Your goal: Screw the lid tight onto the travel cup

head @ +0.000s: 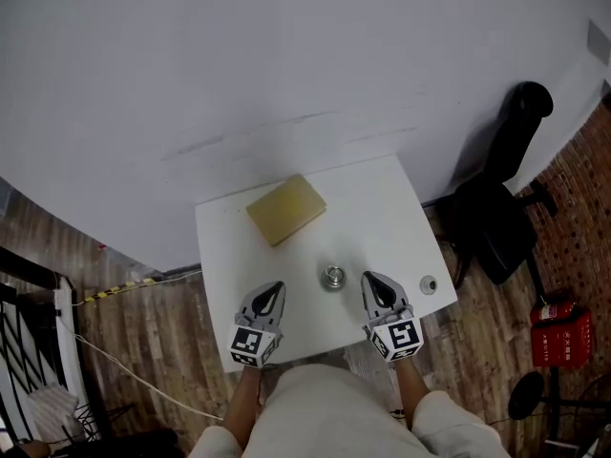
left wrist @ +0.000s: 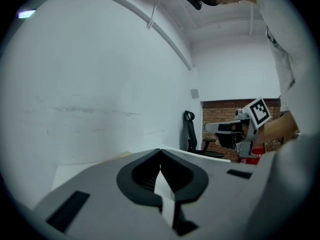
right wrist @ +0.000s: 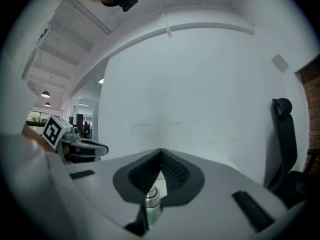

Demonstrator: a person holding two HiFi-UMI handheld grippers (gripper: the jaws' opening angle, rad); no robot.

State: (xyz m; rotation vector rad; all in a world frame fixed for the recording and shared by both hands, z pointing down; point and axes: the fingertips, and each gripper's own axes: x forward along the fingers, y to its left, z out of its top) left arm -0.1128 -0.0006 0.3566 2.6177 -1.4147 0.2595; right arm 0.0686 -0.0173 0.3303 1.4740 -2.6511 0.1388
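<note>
While the left gripper (head: 275, 290) and right gripper (head: 370, 281) flank the metal cup (head: 332, 277) on the worktop (head: 372, 208) with jaws closed on nothing, its lid (head: 428, 283) lies right of the cup, which looks light, hard and slippery, best gripped round its wall.

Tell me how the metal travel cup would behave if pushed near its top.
The travel cup looks like bare metal, so probably rigid and slippery to grip. It stands upright and narrow, so a high push may tip it; tipped, it would likely roll.
</note>
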